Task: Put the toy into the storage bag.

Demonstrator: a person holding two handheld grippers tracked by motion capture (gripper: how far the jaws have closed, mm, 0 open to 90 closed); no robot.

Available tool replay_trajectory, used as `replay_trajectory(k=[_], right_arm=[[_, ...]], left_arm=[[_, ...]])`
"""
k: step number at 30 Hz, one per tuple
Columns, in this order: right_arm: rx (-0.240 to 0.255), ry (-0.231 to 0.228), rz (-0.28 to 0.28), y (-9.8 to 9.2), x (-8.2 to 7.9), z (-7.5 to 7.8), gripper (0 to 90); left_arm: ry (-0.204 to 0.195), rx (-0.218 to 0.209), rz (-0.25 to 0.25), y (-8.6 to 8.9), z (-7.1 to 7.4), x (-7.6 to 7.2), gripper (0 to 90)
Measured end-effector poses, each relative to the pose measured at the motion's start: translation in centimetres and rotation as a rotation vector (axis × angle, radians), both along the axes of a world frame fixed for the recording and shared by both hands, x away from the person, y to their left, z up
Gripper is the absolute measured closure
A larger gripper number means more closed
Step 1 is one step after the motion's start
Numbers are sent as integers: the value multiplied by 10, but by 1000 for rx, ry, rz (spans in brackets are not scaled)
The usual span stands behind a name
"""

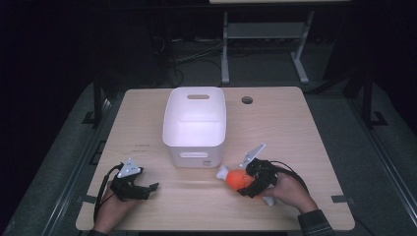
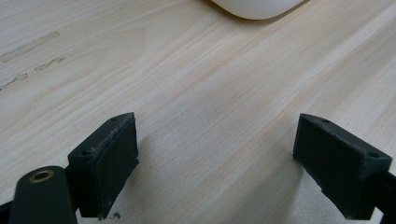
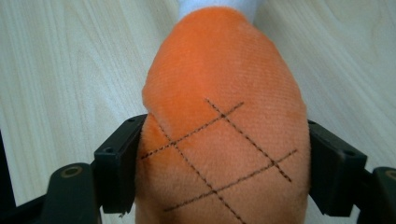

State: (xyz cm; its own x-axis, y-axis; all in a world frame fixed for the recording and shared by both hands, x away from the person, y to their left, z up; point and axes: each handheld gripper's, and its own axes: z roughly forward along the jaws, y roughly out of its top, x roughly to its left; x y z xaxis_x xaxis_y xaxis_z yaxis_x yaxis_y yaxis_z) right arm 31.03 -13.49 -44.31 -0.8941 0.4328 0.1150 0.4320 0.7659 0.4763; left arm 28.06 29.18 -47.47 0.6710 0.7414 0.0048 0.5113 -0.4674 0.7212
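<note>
With our right gripper (image 1: 251, 184) clamped on the orange plush toy (image 1: 238, 179) near the tabletop's front edge and the left gripper (image 1: 147, 189) spread apart, we should lift straight before reaching the white bin (image 1: 195, 125).

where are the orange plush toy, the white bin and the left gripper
orange plush toy (image 3: 224, 112): right gripper view, its stitched orange body.
white bin (image 1: 194, 156): high view, its near wall.
left gripper (image 1: 152, 189): high view, between its open jaw tips.

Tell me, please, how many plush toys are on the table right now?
1: the orange plush toy sits between the right gripper jaws, near the white bin. The bin's interior looks empty.
</note>
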Motion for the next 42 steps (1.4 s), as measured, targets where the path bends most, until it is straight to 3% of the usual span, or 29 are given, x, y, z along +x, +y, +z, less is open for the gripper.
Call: replay_trajectory(k=[18, 42], right_arm=[[-2, -11, -46, -23, -8, 11, 239], [54, -46, -103, -49, -3, 34, 238]], left_arm=[[0, 1, 0, 0, 0, 0, 130], [-2, 2, -1, 0, 0, 0, 130]])
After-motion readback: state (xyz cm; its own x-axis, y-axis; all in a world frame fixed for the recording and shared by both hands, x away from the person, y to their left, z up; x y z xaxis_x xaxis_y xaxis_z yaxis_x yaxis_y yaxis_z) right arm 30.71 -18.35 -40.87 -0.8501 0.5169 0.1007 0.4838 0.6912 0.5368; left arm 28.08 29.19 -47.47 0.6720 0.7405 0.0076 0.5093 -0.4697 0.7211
